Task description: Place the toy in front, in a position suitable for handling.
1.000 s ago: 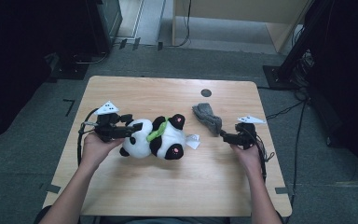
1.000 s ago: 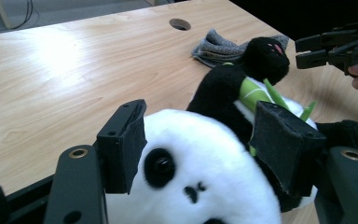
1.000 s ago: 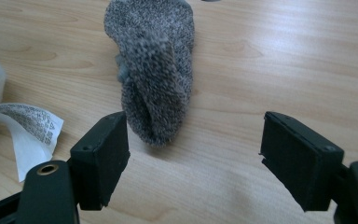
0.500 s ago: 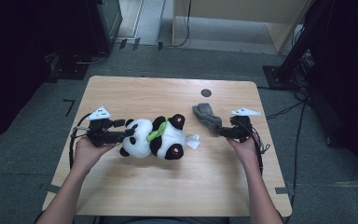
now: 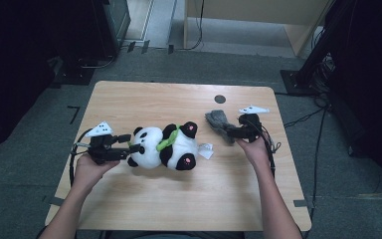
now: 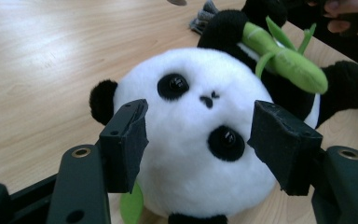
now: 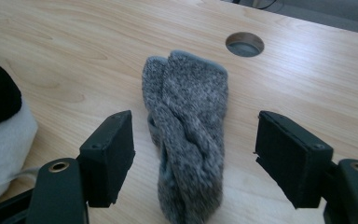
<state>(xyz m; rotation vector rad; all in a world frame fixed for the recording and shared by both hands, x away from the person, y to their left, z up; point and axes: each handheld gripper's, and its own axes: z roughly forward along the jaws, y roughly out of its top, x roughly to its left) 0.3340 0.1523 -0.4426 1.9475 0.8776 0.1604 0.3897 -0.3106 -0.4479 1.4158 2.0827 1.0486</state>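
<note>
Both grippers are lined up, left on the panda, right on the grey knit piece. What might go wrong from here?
1. The left gripper straddles the panda at its round, soft head; the pads may slide off the plush as they close.
2. The right gripper is open, its jaws just closing, around the grey knit piece, which lies flat on the table; a shallow pinch could lift just one layer.
3. The bamboo sprig could snag.
</note>
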